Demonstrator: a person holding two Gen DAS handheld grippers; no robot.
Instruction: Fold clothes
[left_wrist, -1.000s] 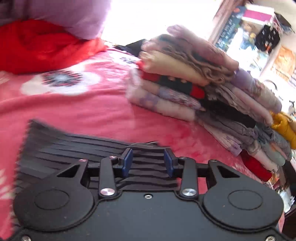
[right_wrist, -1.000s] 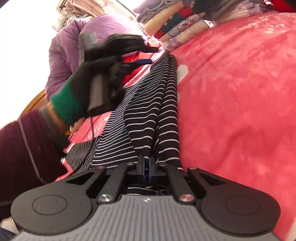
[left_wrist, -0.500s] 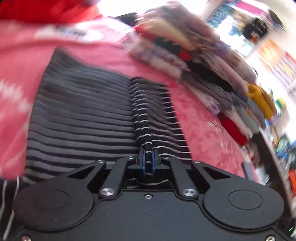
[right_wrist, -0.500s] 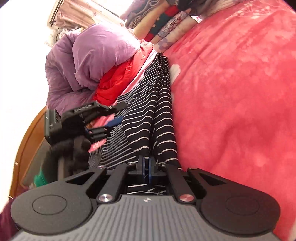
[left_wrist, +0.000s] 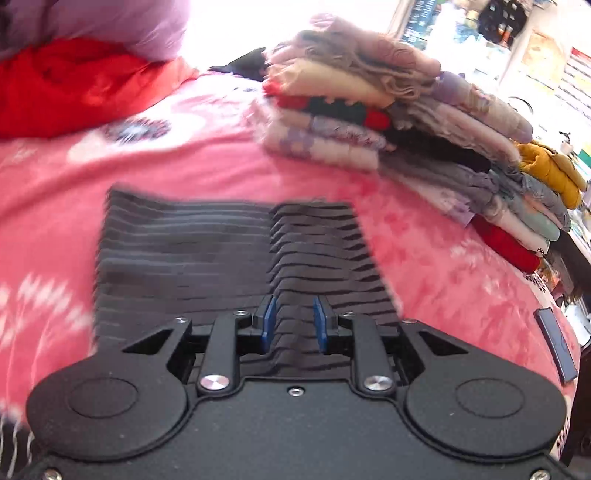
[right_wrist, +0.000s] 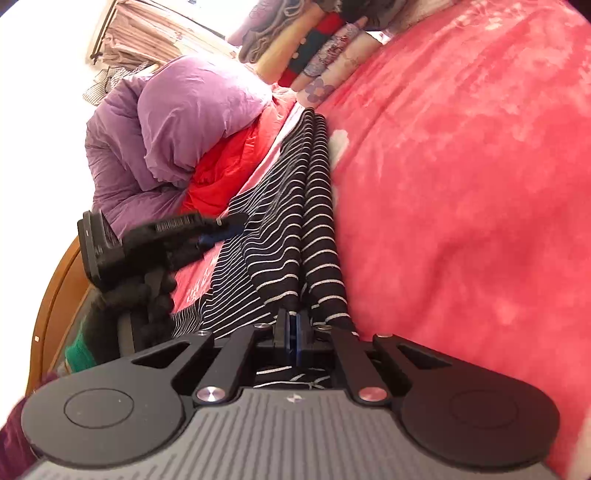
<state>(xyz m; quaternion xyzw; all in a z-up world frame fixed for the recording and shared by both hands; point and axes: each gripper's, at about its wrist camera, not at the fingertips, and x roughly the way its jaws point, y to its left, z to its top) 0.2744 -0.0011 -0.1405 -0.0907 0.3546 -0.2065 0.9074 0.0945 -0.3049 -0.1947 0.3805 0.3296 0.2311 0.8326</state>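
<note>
A black garment with thin white stripes lies flat on the pink bedspread, one part folded over on its right side. My left gripper is open, its blue pads on either side of a ridge of the striped cloth near the front edge. In the right wrist view my right gripper is shut on a bunched fold of the striped garment. The left gripper, held by a black-gloved hand, also shows there at the garment's left edge.
A tall stack of folded clothes lies along the far right of the bed. A red garment and a purple quilt are piled at the far left. A dark flat phone-like object lies near the bed's right edge.
My left gripper, shut on the striped cloth half a second ago, has opened and let it go. My right gripper stays shut on the garment.
</note>
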